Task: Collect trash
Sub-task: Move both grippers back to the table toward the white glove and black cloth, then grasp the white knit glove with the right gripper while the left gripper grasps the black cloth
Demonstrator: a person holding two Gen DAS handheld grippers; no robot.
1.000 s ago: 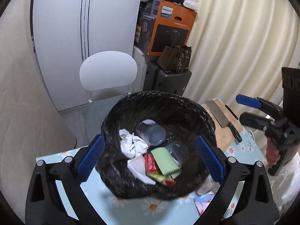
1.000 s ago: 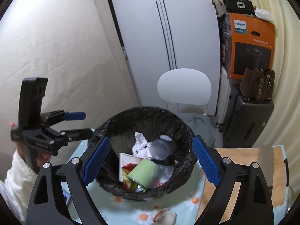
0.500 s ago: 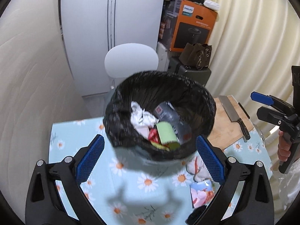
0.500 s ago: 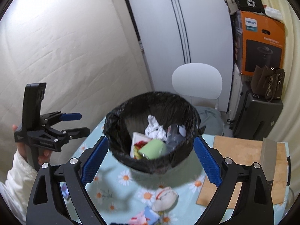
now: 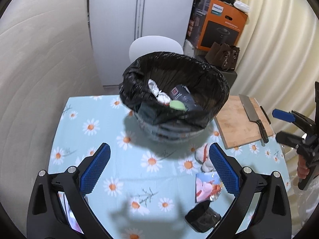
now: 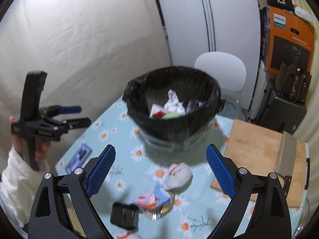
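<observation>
Both claws hang over the table with nothing in them. The left gripper [image 5: 159, 166] has its blue pads spread wide apart, and the right gripper [image 6: 160, 168] is spread just as wide, empty too.

Nearest on the daisy-print tablecloth [image 5: 95, 131] lies a small black packet [image 5: 202, 217], and just beyond it a crinkled pink-and-blue snack wrapper [image 5: 207, 186], close to touching it. A step farther sits a crumpled white tissue with red marks [image 5: 203, 157], just beside the wrapper. Over on the near left edge, a flat phone-like object [image 6: 78, 156] lies on the cloth; it's blurred, hard to say more.

Farther back, mid-table, stands the bin lined with a black trash bag [image 5: 199, 73]. Inside it: white crumpled paper, a pale green piece, a red-and-white carton and something dark grey, all heaped together.

To the right of the bin lies a wooden cutting board [image 5: 237, 123] with a cleaver [image 5: 250, 111] flat on it.

Beyond the table stands a white chair [image 6: 221, 69], and at far right an orange box [image 6: 289, 37] stacked above a dark case [image 6: 283, 111] with a brown handbag [image 6: 293, 83] on it.
</observation>
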